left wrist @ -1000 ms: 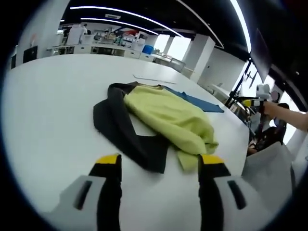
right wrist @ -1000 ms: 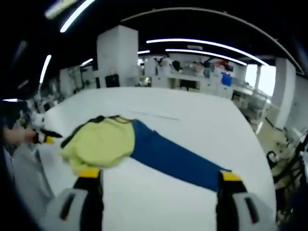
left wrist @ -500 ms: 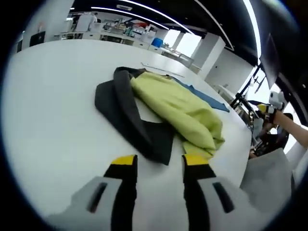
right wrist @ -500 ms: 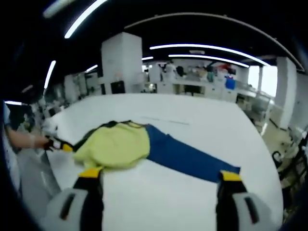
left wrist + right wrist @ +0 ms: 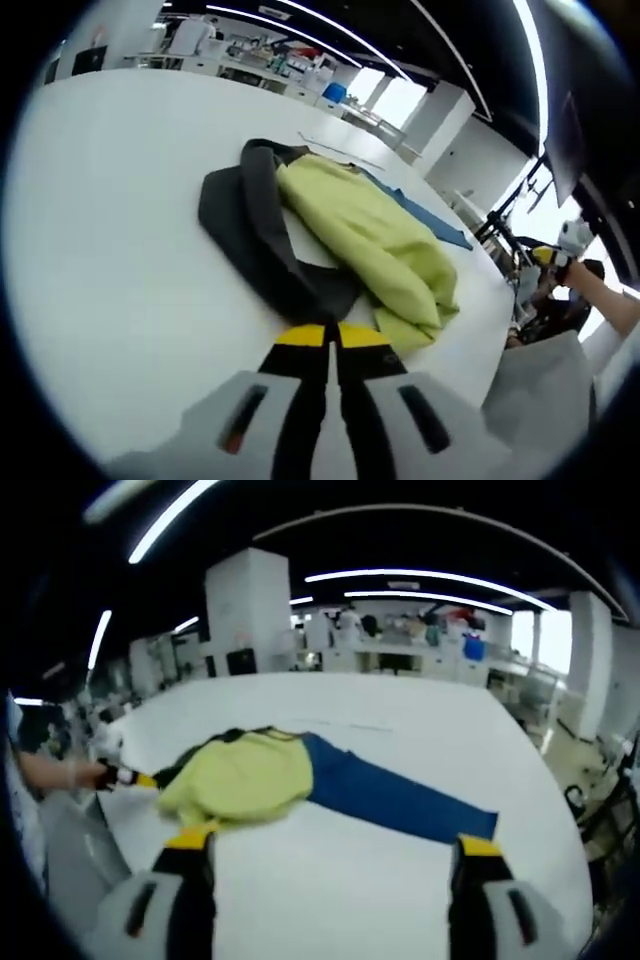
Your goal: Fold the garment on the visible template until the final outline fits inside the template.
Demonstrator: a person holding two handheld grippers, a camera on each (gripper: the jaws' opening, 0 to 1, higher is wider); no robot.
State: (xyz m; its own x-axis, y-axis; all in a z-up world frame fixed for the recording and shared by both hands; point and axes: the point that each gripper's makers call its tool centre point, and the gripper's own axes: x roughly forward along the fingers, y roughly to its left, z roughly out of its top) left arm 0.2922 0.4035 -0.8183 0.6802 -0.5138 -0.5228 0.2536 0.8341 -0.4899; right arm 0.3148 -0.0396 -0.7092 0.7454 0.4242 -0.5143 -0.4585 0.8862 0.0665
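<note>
The crumpled yellow-green garment with dark grey trim [image 5: 360, 225] is heaped over the blue template sheet [image 5: 400, 795] on the white surface [image 5: 100, 220], the left tool [image 5: 322, 335] pressed together at its near dark hem, seemingly to lift it for a fold, the right tool [image 5: 325, 845] held spread short of it.

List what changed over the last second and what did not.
The left hand-held gripper closed its jaws from wide open to shut at the near edge of the dark garment. The right hand-held gripper stayed open. The yellow garment and blue template kept their places.
</note>
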